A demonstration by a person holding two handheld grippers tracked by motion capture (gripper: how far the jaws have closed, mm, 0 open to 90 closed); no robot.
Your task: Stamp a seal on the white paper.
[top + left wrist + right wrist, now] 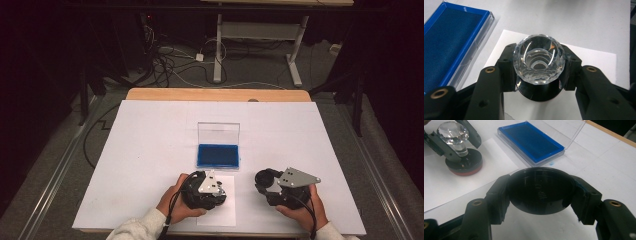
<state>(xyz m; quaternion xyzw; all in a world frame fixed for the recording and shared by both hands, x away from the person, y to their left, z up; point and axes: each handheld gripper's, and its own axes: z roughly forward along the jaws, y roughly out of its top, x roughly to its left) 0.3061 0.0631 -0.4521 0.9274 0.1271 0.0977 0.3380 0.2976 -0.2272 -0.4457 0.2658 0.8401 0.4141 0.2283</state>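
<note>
A stamp with a faceted crystal knob [539, 58] is clamped at the knob between the jaws of the left gripper [539, 72]; its black base is pressed onto a paper sheet [596, 65] near the table's near edge. A round black cap [541, 191] is gripped by the right gripper [541, 195], further right. An open blue ink pad case [218, 155] is seen just beyond. The stamp's face is hidden.
</note>
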